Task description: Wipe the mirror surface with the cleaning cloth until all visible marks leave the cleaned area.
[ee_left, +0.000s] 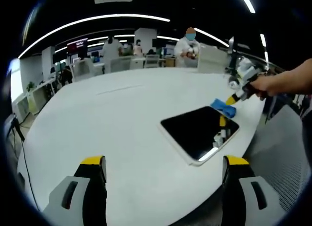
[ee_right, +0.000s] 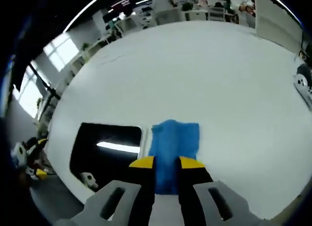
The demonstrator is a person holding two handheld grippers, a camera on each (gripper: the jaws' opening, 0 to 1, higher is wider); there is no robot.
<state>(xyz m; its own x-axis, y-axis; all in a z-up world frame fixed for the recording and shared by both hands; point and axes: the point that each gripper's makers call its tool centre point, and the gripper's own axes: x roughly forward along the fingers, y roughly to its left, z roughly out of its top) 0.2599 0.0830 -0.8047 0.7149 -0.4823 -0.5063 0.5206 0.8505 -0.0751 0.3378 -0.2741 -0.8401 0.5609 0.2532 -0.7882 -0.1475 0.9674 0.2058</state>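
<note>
A dark rectangular mirror [ee_left: 201, 132] with a pale frame lies flat on the white table [ee_left: 112, 123], near its right edge. In the left gripper view my left gripper [ee_left: 165, 163] stands wide open above the table's near part, holding nothing. From the right a hand brings in my right gripper [ee_left: 229, 105], which holds a blue cleaning cloth [ee_left: 223, 107] at the mirror's far corner. The right gripper view has my right gripper [ee_right: 167, 162] shut on the blue cloth [ee_right: 174, 142], which hangs over the table just beside the mirror [ee_right: 106, 149].
Several people stand among desks and monitors at the far side of the room [ee_left: 187, 41]. A white device [ee_right: 304, 84] lies on the table to the right. The table edge [ee_left: 253, 138] runs close beside the mirror, with grey floor beyond.
</note>
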